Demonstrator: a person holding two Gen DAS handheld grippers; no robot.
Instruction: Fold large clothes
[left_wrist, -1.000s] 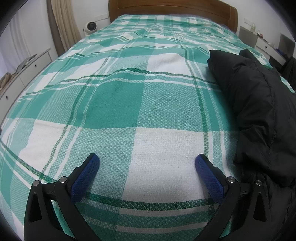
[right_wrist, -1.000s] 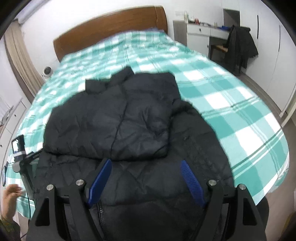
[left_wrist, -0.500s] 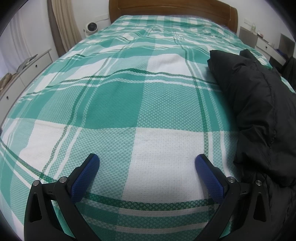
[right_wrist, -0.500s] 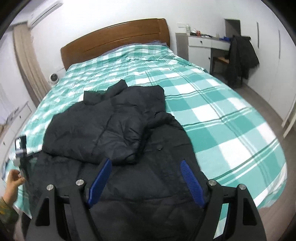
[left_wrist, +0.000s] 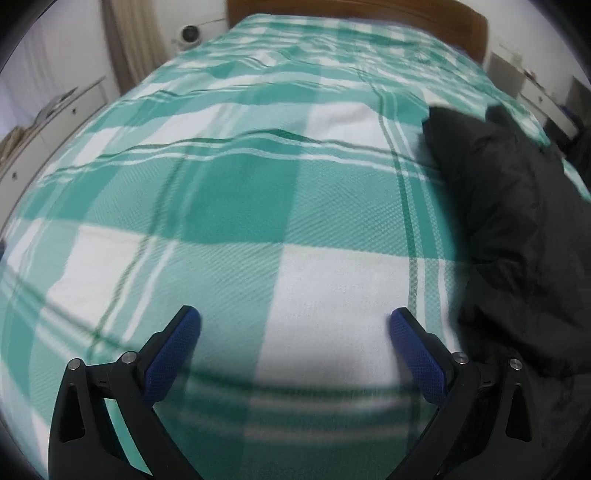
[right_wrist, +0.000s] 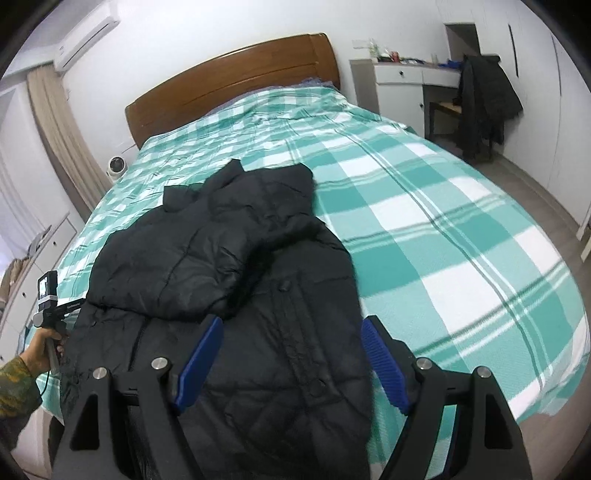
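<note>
Two grippers show at the bottom of their own views, each with its blue-padded fingers spread wide apart and holding nothing. In the right wrist view, the right gripper (right_wrist: 291, 328) hangs above the lower part of a black quilted puffer jacket (right_wrist: 229, 280), which lies lengthwise across the left and centre of the frame on a bed covered by a green-and-white checked bedspread (right_wrist: 424, 229). The jacket's upper half is bunched, with a sleeve folded across the chest, and its collar points toward the brown wooden headboard (right_wrist: 236, 81) in the upper centre. At the far left edge, a hand in a camouflage sleeve (right_wrist: 42, 341) grips the handle of the left gripper, beside the jacket's left edge. A white desk (right_wrist: 402, 81) with a dark coat draped over a chair (right_wrist: 484, 103) stands in the upper right.

In the left wrist view, which is blurred, the left gripper (left_wrist: 293, 321) hangs over bare bedspread (left_wrist: 240, 206), and the jacket (left_wrist: 517, 221) fills the right side of the frame, just beside the right-hand finger.
</note>
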